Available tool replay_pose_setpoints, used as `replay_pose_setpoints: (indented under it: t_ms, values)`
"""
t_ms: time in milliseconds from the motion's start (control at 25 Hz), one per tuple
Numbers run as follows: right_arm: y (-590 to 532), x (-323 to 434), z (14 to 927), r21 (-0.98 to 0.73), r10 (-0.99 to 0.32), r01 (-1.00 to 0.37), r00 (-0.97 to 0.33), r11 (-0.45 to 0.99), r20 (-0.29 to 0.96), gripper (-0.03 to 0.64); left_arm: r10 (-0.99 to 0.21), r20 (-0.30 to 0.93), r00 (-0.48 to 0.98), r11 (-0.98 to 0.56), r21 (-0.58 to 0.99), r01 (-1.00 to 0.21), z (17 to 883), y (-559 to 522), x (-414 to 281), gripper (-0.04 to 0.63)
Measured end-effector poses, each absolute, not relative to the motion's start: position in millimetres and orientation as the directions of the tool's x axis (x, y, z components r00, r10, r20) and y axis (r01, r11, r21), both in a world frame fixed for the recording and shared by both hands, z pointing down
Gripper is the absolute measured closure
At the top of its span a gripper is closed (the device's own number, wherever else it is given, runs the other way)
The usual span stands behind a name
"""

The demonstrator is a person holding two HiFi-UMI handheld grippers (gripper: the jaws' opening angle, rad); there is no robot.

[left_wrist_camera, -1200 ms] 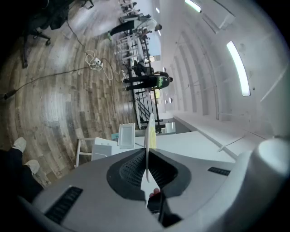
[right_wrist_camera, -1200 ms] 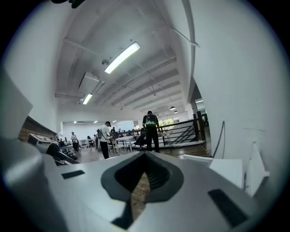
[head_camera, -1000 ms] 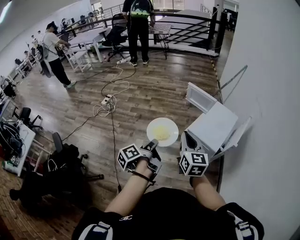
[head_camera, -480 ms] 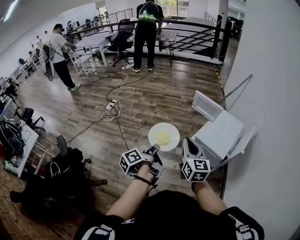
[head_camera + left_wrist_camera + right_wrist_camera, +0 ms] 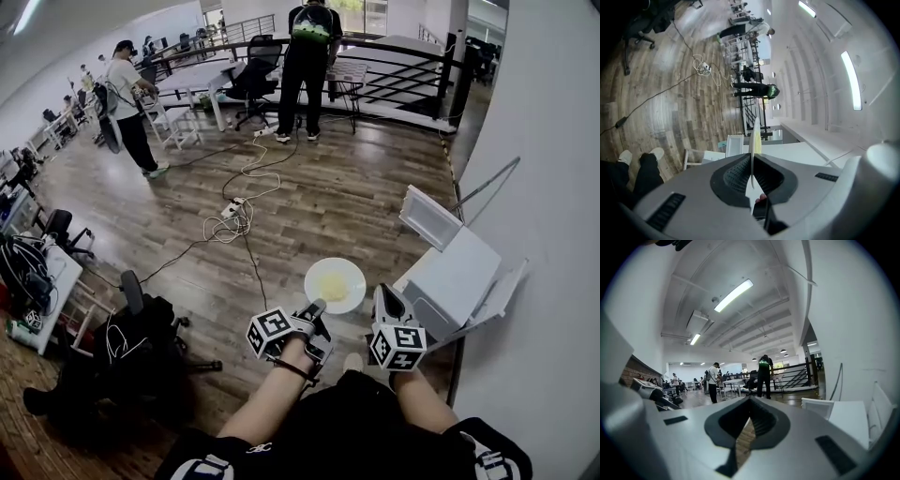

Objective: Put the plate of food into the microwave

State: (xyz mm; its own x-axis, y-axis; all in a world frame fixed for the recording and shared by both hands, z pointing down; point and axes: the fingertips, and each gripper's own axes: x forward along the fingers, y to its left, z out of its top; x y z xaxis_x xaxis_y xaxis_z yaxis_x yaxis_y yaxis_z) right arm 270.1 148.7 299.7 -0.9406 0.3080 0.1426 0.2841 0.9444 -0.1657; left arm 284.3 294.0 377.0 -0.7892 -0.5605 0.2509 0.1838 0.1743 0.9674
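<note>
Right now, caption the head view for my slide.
Left gripper holds a plate of food near the white microwave; right gripper empty.

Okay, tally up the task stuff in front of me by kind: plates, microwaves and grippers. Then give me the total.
Plate of food: 1
Microwave: 1
Grippers: 2 (left gripper clamped on the plate's rim, right gripper holding nothing)
Total: 4
</note>
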Motion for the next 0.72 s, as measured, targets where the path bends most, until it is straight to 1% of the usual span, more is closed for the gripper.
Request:
replay_pose_setpoints:
  t_ms: [200, 320, 520, 720]
  values:
    - [165.0, 236.7, 303.5, -0.177, 0.322, 0.298, -0.939, 0.938, 0.124, 0.611, -0.560, 0.257, -0.788, 0.177, 0.966, 0.190, 383.4, 305.7, 255.2, 0.583]
    - [166.6, 201.9, 305.7, -0.181, 0.320, 0.298, -0.941, 0.937, 0.111, 0.610, -0.564, 0.258, -0.784, 0.178, 0.966, 0.190, 386.5, 308.4, 224.6, 0.583]
    - [155.8, 118.4, 292.0, -0.199, 0.291, 0.272, -0.954, 0.942, 0.073, 0.611, -0.569, 0.258, -0.781, 0.199, 0.965, 0.174, 378.6, 309.4, 144.4, 0.583]
    - [141.2, 48.5, 275.7, -0.202, 0.264, 0.248, -0.963, 0.947, 0.053, 0.611, -0.587, 0.231, -0.776, 0.210, 0.969, 0.130, 362.5, 295.5, 68.9, 0.583]
